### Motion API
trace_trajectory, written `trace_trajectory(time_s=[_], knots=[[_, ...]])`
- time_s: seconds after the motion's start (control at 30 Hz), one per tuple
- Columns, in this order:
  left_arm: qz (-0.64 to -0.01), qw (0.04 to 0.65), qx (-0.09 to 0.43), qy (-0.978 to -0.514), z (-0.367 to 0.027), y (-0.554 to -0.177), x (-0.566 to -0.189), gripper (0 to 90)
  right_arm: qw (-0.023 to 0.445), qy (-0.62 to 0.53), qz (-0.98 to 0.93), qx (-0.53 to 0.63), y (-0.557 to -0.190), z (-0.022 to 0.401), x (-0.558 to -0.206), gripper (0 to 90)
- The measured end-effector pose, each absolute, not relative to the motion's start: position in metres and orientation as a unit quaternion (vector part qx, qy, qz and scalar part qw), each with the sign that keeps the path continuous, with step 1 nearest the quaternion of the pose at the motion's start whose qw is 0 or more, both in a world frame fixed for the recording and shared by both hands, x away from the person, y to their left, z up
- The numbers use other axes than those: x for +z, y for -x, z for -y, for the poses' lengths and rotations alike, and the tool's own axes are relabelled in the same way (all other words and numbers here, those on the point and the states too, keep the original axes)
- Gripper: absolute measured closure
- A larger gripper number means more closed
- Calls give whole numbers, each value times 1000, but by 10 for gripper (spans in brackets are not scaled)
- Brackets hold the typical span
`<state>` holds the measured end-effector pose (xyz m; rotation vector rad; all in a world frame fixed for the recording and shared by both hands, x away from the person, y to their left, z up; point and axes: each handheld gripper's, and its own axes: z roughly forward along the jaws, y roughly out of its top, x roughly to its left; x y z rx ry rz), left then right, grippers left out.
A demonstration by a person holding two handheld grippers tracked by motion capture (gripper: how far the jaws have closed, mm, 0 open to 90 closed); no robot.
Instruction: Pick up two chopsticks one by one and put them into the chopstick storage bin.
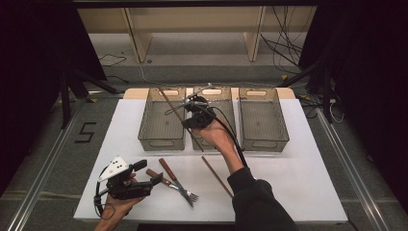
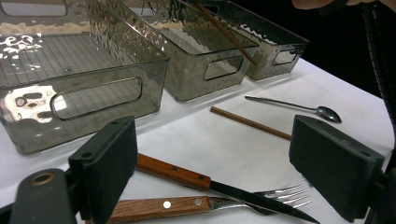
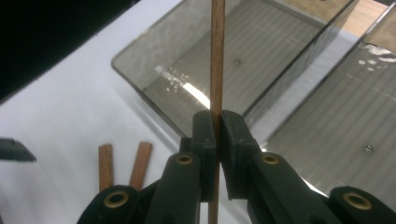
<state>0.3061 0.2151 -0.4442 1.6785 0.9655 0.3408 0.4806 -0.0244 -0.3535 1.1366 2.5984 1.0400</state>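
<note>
A thin brown wooden chopstick is being held clamped between the closed black jaws of the right gripper, slanting over the left smoky transparent plastic bin. A second matching wooden chopstick is lying flat on the white table near the bins.

Beyond the table, 12 o'clock: pale wooden shelf unit. 1 o'clock: loose black cables on grey floor. 9 o'clock: black "5" floor marking. 10 o'clock: dark stand legs. 3 o'clock: metal floor rail.
</note>
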Motion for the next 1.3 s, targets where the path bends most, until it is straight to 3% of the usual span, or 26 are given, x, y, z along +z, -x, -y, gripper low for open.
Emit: trace_trajectory(time_s=[0.67,1.3], knots=[[-408,558,144,-708,-215,-306,-443,149,46,-429,-820,375,-526,-9,-355,853],[-408,559,141,-708,-217,-306,-443,149,52,-443,-813,374,-542,-33,-361,853]])
